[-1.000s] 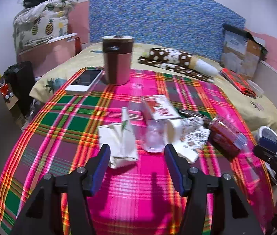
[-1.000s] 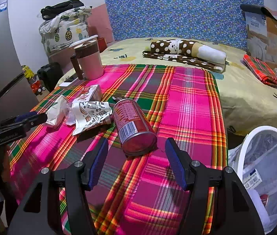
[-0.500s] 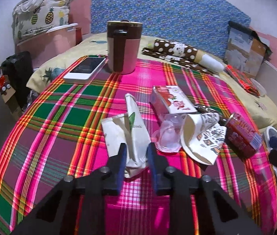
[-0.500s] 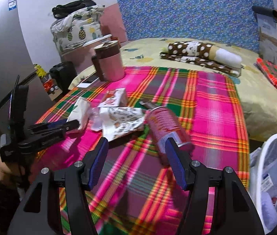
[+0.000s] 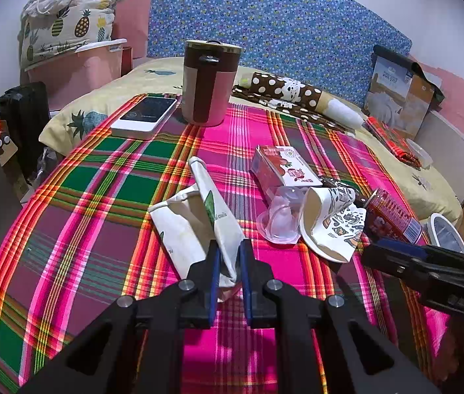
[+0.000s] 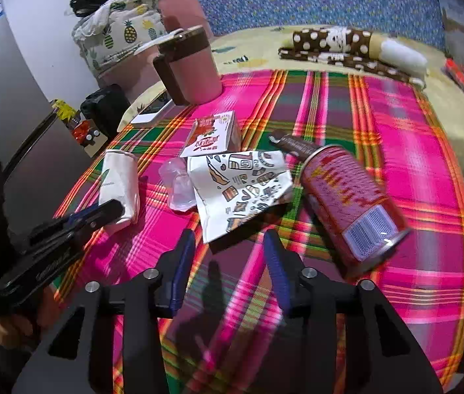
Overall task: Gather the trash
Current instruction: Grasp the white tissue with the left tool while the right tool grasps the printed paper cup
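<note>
Left wrist: left tool (image 5: 229,256) pinches crumpled white paper bag (image 5: 196,226); right tool (image 6: 230,246) closing, empty, nr glossy cylindrical can (image 6: 350,203).

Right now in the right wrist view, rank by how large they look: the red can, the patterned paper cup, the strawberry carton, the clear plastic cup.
1. red can, though it lies nearest the camera, which flatters it
2. patterned paper cup, close behind the can; that order is unsure
3. strawberry carton
4. clear plastic cup

Plastic cup (image 5: 279,221) between crumpled paper bag (image 5: 196,226) and patterned wrapper (image 5: 330,220)
</note>
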Motion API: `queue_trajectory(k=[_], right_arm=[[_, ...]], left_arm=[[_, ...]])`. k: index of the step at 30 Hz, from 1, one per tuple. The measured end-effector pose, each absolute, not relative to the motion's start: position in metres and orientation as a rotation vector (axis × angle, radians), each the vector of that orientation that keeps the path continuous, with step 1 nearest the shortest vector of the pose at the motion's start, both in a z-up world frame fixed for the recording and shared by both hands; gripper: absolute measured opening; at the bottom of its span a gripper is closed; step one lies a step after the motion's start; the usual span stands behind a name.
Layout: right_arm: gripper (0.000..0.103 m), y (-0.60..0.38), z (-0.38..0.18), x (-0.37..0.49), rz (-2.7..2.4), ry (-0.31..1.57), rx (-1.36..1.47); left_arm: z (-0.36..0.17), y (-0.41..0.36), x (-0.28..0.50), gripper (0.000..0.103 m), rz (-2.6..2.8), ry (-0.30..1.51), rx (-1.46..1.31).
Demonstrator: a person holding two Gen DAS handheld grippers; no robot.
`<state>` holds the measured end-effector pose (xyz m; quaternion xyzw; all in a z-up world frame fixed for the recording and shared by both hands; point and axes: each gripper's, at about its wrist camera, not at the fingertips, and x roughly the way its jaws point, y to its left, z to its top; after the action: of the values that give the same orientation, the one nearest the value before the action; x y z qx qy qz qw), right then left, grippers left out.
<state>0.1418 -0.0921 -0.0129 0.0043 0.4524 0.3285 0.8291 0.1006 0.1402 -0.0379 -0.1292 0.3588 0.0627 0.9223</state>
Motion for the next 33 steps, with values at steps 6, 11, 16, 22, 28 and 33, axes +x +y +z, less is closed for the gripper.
queue_trajectory(k=[6,11,16,22,28,33], right_arm=[[0.042,-0.083,-0.021,0.149,0.668,1.011,0.064],[0.032,-0.081,-0.025,0.156,0.641,1.031,0.112],[0.018,-0.081,-0.03,0.16,0.609,1.046,0.152],[0.01,-0.087,-0.024,0.158,0.598,1.011,0.159],[0.01,-0.095,-0.015,0.151,0.61,0.974,0.137],[0.01,-0.108,-0.007,0.14,0.626,0.95,0.132]], left_arm=[[-0.04,0.143,0.101,0.012,0.104,0.733,-0.27],[-0.044,0.143,0.103,0.012,0.082,0.737,-0.27],[-0.044,0.144,0.103,0.012,0.07,0.735,-0.271],[-0.044,0.142,0.102,0.012,0.071,0.733,-0.266],[-0.04,0.136,0.097,0.012,0.072,0.734,-0.254],[-0.031,0.122,0.089,0.012,0.055,0.727,-0.236]])
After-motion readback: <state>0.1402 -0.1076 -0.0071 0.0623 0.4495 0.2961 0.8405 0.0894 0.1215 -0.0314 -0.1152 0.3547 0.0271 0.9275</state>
